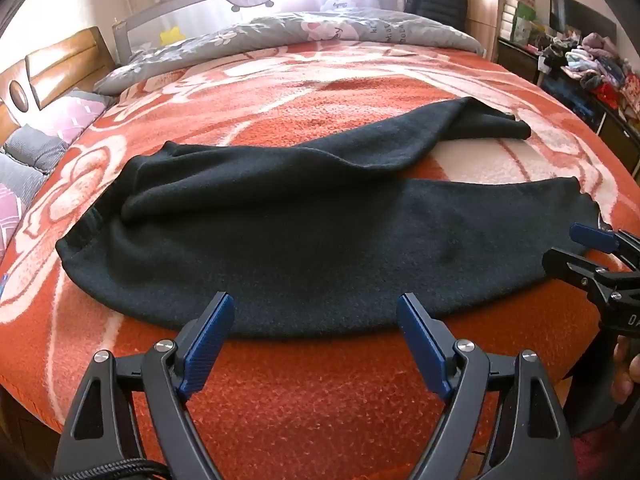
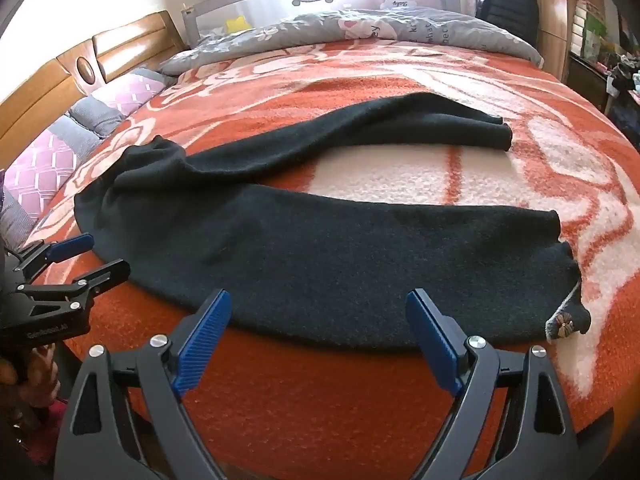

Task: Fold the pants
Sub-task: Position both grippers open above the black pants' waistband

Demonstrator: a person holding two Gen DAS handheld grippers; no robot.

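Two legs of the dark pants (image 1: 304, 240), laid splayed across the red blanket (image 1: 320, 396), could be bunched unevenly if only the near edge is caught by the left gripper (image 1: 316, 316) and right gripper (image 2: 318, 312), both spread wide and empty.

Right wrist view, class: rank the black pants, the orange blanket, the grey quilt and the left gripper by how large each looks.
1. Orange blanket, fills most of the frame.
2. Black pants.
3. Grey quilt and left gripper: look similar, and the gripper sits much nearer the camera, so I won't rank them.
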